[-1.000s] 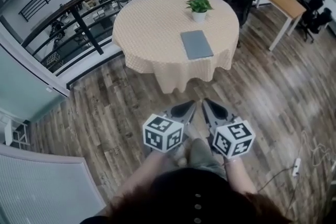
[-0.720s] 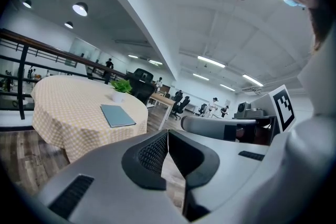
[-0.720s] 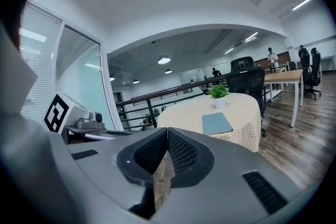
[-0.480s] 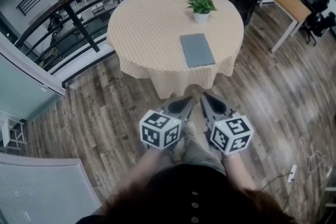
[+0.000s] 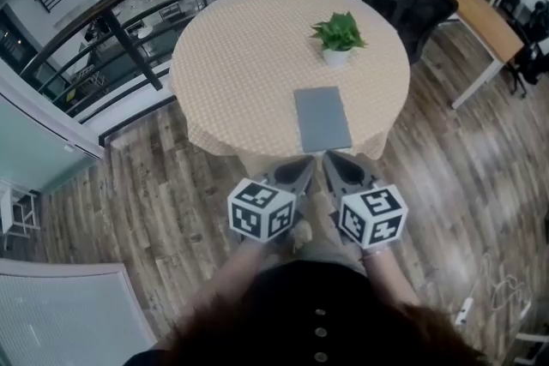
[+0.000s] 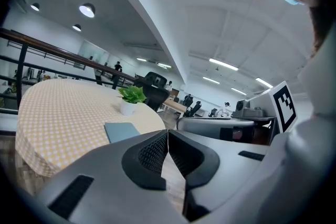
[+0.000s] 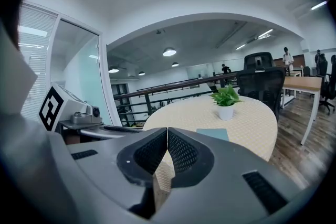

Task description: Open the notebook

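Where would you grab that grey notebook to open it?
Probably a front corner of the cover, approached from the near side: the notebook lies flat and closed by the near rim of the table, with the potted plant behind it. Which long edge is the spine cannot be told.

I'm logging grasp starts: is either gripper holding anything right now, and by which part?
Nothing is held. The left gripper and the right gripper both have their jaws together on nothing; the notebook lies untouched on the table ahead.

Closed tongs [image 6: 168,134] short of notebook [image 6: 121,131]
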`<control>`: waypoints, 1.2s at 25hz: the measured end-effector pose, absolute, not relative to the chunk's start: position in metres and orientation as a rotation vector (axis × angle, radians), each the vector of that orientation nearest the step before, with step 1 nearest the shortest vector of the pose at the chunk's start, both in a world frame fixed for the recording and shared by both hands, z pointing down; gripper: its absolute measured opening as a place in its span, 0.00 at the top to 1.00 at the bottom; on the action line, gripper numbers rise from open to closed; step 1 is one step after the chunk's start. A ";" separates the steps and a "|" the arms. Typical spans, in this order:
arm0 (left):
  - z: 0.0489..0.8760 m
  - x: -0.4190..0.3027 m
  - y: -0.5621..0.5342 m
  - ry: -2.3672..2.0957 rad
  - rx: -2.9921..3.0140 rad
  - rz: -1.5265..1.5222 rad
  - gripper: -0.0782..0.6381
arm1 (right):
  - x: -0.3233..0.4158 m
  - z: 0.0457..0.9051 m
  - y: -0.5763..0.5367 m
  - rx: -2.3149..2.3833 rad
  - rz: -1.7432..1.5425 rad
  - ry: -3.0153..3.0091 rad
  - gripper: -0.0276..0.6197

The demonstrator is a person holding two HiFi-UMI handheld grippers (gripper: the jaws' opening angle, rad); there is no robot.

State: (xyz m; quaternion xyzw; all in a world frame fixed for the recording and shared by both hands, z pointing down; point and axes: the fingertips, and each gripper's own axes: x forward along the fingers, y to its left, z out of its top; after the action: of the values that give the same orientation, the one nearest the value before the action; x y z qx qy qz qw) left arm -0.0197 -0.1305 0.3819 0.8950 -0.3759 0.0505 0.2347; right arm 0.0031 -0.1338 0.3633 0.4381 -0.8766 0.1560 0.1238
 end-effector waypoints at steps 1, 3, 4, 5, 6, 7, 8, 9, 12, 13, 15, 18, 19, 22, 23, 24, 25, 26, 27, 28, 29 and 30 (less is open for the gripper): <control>0.382 -0.018 -0.141 -1.042 2.452 0.137 0.87 | 0.005 0.363 -0.144 1.266 0.453 -2.563 0.94; 0.384 -0.016 -0.161 -1.061 2.438 0.132 0.87 | 0.008 0.364 -0.162 1.242 0.455 -2.579 0.94; 0.385 -0.015 -0.169 -1.070 2.431 0.130 0.87 | 0.009 0.365 -0.171 1.230 0.457 -2.584 0.94; 0.386 -0.014 -0.177 -1.079 2.423 0.127 0.87 | 0.010 0.366 -0.179 1.218 0.459 -2.587 0.94; 0.388 -0.013 -0.185 -1.089 2.415 0.125 0.87 | 0.011 0.367 -0.186 1.205 0.458 -2.589 0.94; 0.389 -0.013 -0.191 -1.100 2.407 0.122 0.87 | 0.012 0.368 -0.193 1.192 0.458 -2.590 0.94; 0.390 -0.013 -0.197 -1.111 2.397 0.119 0.87 | 0.012 0.369 -0.199 1.181 0.459 -2.591 0.94; 0.391 -0.014 -0.203 -1.123 2.386 0.116 0.87 | 0.012 0.371 -0.204 1.170 0.461 -2.593 0.94; 0.396 -0.019 -0.215 -1.159 2.353 0.103 0.87 | 0.012 0.374 -0.215 1.147 0.469 -2.597 0.94; 0.396 -0.022 -0.218 -1.172 2.342 0.093 0.87 | 0.012 0.375 -0.217 1.140 0.470 -2.598 0.94; 0.397 -0.029 -0.223 -1.197 2.323 0.079 0.87 | 0.010 0.378 -0.220 1.126 0.475 -2.597 0.94; 0.398 -0.038 -0.226 -1.227 2.307 0.073 0.87 | 0.006 0.382 -0.222 1.107 0.483 -2.598 0.94; 0.398 -0.041 -0.227 -1.237 2.300 0.069 0.87 | 0.004 0.383 -0.222 1.101 0.484 -2.597 0.94; 0.400 -0.047 -0.226 -1.250 2.280 0.065 0.87 | 0.001 0.387 -0.222 1.102 0.480 -2.585 0.94; 0.400 -0.049 -0.226 -1.250 2.279 0.068 0.87 | 0.001 0.387 -0.222 1.110 0.478 -2.581 0.94; 0.400 -0.049 -0.226 -1.248 2.280 0.071 0.87 | 0.001 0.387 -0.223 1.118 0.477 -2.578 0.94; 0.400 -0.050 -0.227 -1.246 2.281 0.073 0.87 | 0.001 0.386 -0.224 1.127 0.478 -2.576 0.94; 0.399 -0.050 -0.227 -1.243 2.283 0.074 0.87 | 0.001 0.386 -0.225 1.135 0.482 -2.574 0.94; 0.399 -0.051 -0.228 -1.239 2.285 0.077 0.87 | 0.001 0.386 -0.226 1.143 0.486 -2.572 0.94; 0.399 -0.052 -0.228 -1.234 2.288 0.081 0.87 | 0.001 0.387 -0.226 1.151 0.491 -2.569 0.94; 0.399 -0.053 -0.229 -1.227 2.291 0.087 0.87 | 0.001 0.387 -0.226 1.159 0.496 -2.565 0.94; 0.400 -0.054 -0.229 -1.218 2.294 0.093 0.87 | 0.000 0.388 -0.227 1.169 0.502 -2.562 0.94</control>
State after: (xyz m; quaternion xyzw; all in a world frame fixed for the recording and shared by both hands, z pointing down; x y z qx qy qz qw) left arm -0.0536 -0.2289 0.3997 0.8505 -0.4513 0.0346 0.2679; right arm 0.0003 -0.2266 0.3879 0.4045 -0.8869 0.1736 0.1400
